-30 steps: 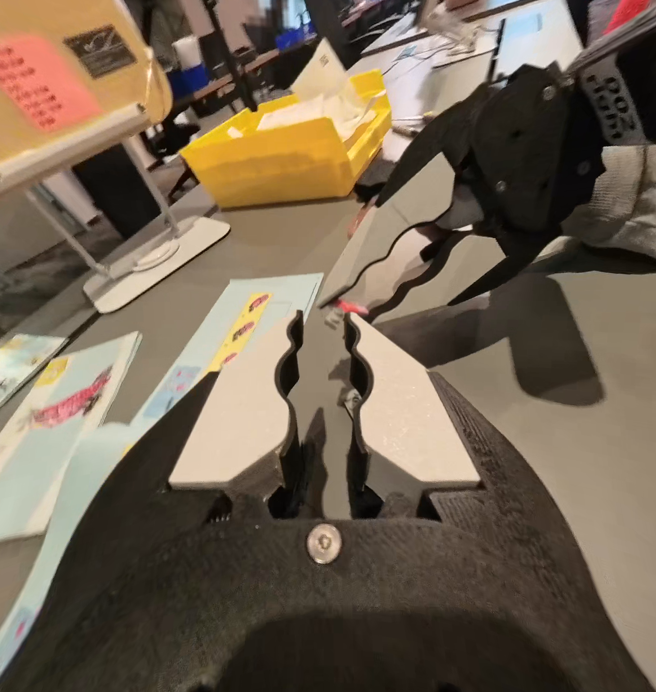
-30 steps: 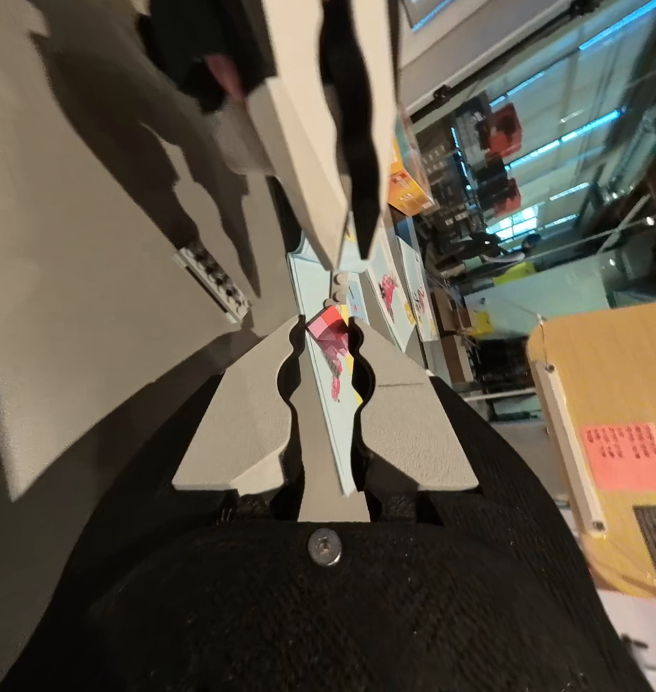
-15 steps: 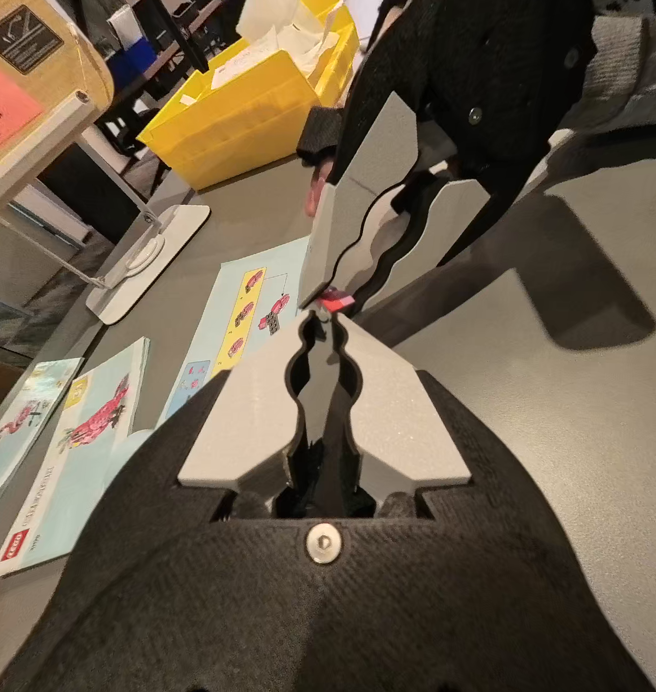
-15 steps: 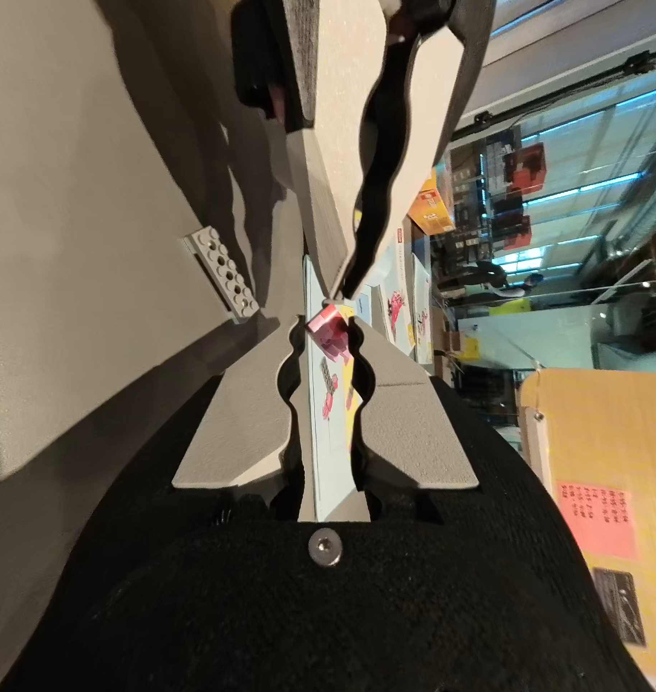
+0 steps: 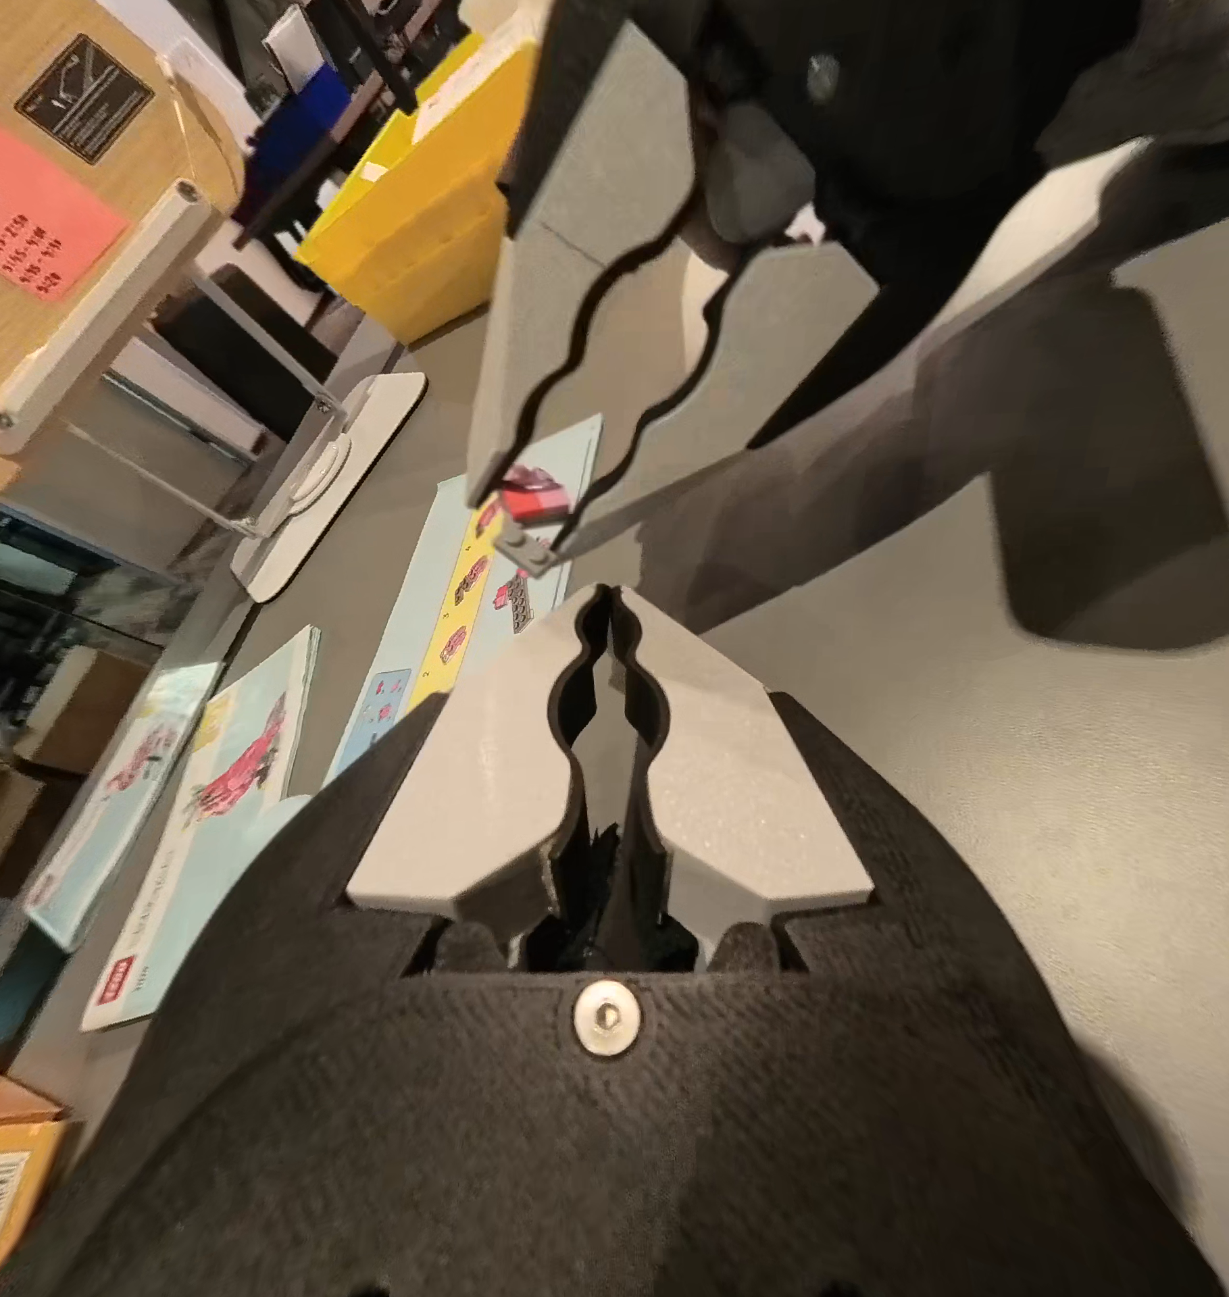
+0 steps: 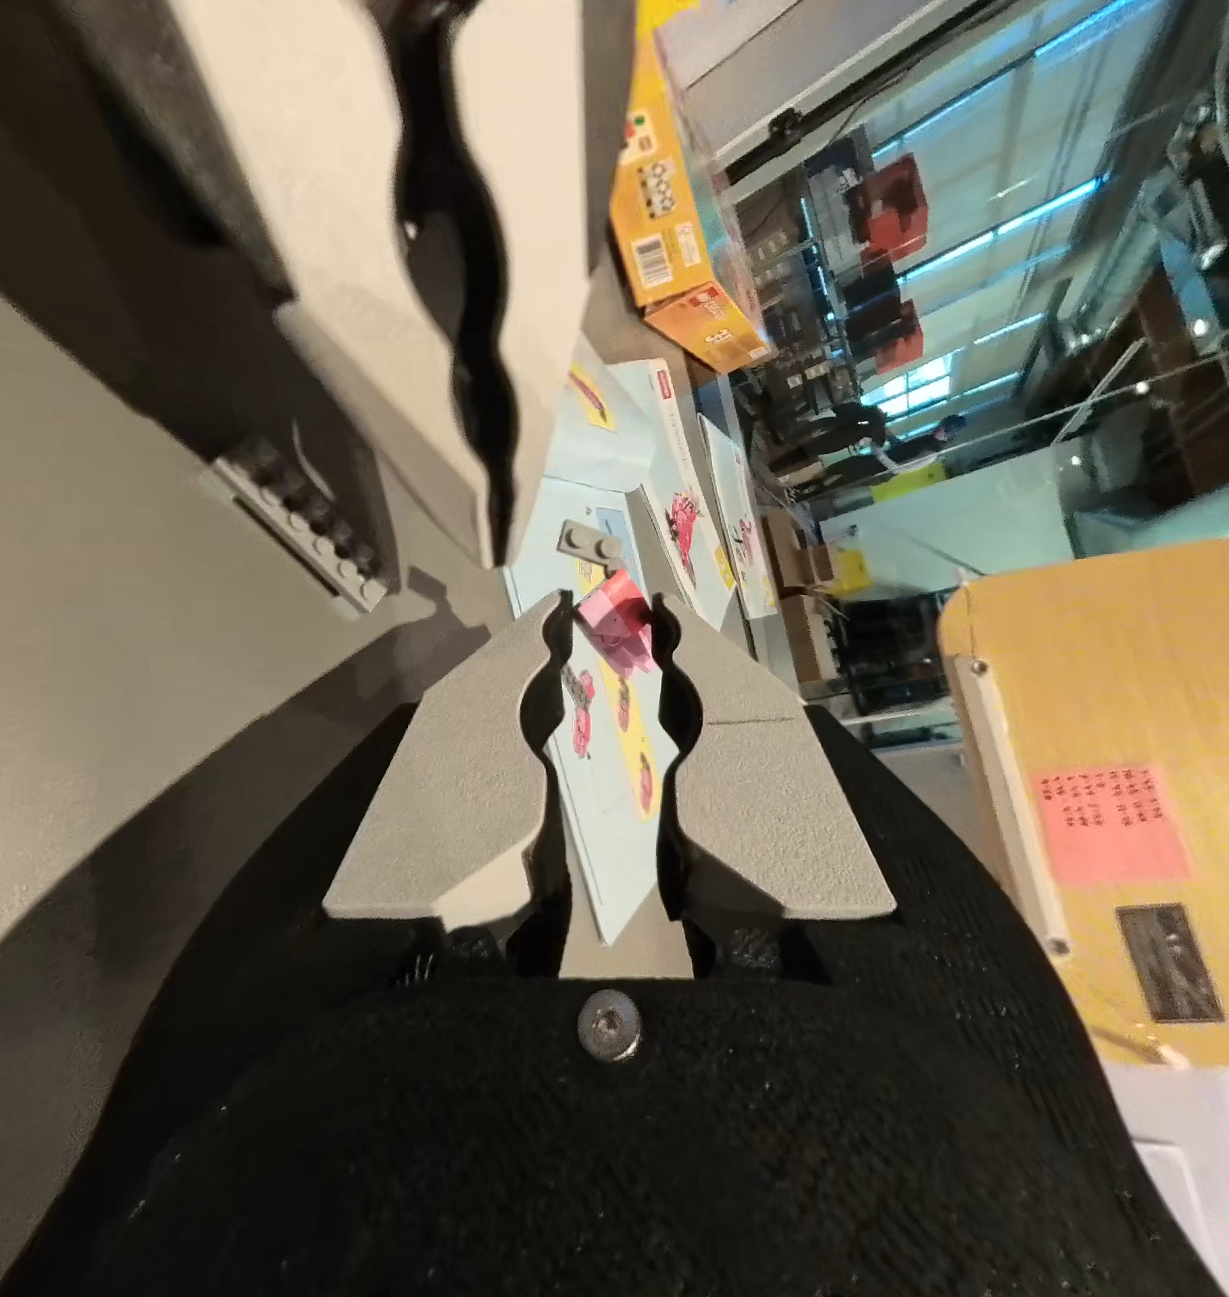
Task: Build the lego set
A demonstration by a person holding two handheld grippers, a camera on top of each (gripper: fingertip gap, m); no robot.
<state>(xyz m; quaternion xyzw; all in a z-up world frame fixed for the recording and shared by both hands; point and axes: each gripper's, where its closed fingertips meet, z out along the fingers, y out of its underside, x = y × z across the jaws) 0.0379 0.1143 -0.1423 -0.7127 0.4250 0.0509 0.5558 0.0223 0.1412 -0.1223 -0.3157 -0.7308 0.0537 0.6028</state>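
My right gripper (image 6: pixel 611 603) is shut on a small pink and red lego assembly (image 6: pixel 615 624), held in the air. A small grey two-stud plate (image 6: pixel 587 540) sits at its far end. In the left wrist view the right gripper (image 5: pixel 523 523) hangs from above with the assembly (image 5: pixel 534 498) and the grey plate (image 5: pixel 527 551) at its tips. My left gripper (image 5: pixel 608 596) is shut with nothing in it, just below and in front of that plate; it also shows in the right wrist view (image 6: pixel 499 554). A longer grey studded plate (image 6: pixel 295 519) lies on the grey table.
An open instruction sheet (image 5: pixel 450 603) and closed booklets (image 5: pixel 239 765) lie on the table to the left. A yellow bin (image 5: pixel 415 210) stands at the back. A white stand base (image 5: pixel 330 491) carries a wooden board (image 5: pixel 71 175). An orange box (image 6: pixel 674 231) lies beyond the booklets. Left and right tips are no more than a few centimetres apart.
My left gripper brought the small grey plate to the pink assembly, then drew back shut and empty. The plate now stays at the assembly in my right gripper. Both grippers rose.
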